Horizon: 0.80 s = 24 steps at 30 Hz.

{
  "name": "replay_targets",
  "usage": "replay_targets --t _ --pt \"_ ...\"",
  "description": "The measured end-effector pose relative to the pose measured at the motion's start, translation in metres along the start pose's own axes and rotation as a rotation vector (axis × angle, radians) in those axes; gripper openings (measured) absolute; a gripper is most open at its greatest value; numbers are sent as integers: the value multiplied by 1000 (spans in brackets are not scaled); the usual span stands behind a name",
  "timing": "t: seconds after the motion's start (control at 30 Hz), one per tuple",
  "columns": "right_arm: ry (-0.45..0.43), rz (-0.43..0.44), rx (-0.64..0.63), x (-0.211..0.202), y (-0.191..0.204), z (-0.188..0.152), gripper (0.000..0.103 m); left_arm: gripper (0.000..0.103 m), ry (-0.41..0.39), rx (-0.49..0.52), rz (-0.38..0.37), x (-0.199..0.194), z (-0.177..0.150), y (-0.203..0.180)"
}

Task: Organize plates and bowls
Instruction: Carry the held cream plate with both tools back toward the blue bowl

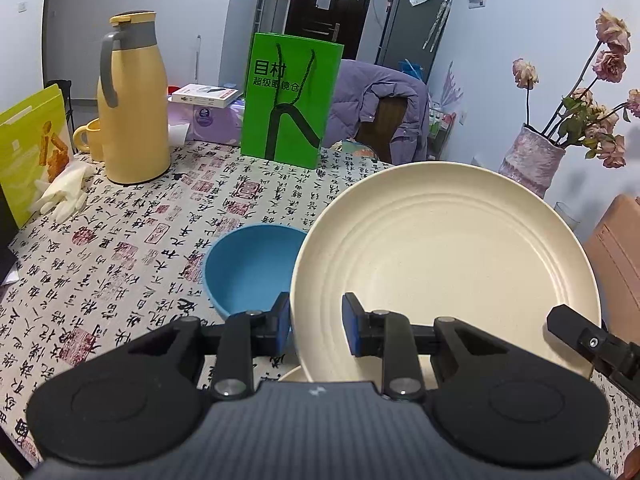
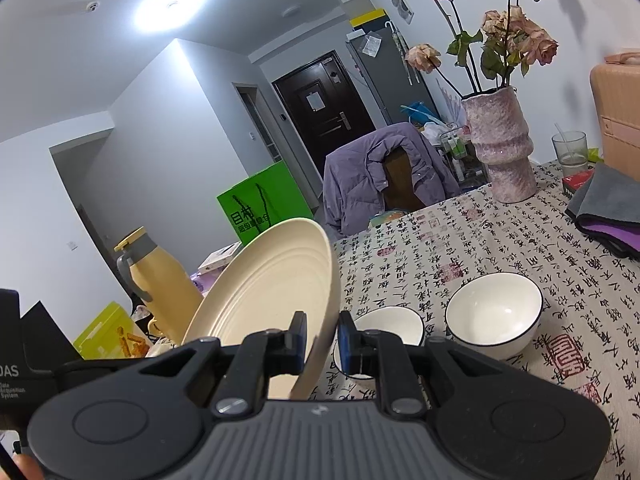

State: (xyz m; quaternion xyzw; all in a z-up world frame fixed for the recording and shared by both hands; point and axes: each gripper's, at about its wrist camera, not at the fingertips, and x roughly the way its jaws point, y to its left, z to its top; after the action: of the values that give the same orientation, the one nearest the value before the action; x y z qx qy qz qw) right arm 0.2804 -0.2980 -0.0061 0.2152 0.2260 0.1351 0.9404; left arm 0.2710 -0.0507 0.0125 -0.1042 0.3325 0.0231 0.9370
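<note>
The right hand-held gripper (image 2: 321, 340) is clamped on the tilted cream plate's (image 2: 276, 292) rim to carry it clear of the surface (image 2: 460, 240); the left hand-held gripper (image 1: 316, 324) straddles its edge, grasping nothing.

Both grippers same build: left gripper (image 1: 316, 326) and right gripper (image 2: 322, 344) have matte black linkage arms, round black side discs, ribbed grey centre housing, silver pivot screws, blue pads on the jaws. Small white mark on each housing's far edge. Sliver of skin at right view's near-left corner.
</note>
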Motion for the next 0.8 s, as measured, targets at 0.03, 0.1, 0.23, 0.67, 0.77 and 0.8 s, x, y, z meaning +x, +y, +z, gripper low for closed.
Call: replay_targets --t 0.03,0.1,0.23,0.67,0.77,0.8 --pt "0 0 0 -1 1 -1 16 27 0 -1 0 -1 -1 1" --pt "0 1 -1 -3 2 -3 16 27 -2 -3 -1 -4 -4 3" --pt "0 3 -1 -6 3 -5 16 27 -5 -5 -2 -9 -8 7" --pt "8 14 -2 -24 11 -25 16 27 -7 -15 -6 -23 -22 17" --pt "11 16 0 -25 12 -27 16 27 -8 -18 -8 -26 -26 20" --pt "11 17 0 -26 12 -28 16 27 -9 -18 -8 -27 -27 21"
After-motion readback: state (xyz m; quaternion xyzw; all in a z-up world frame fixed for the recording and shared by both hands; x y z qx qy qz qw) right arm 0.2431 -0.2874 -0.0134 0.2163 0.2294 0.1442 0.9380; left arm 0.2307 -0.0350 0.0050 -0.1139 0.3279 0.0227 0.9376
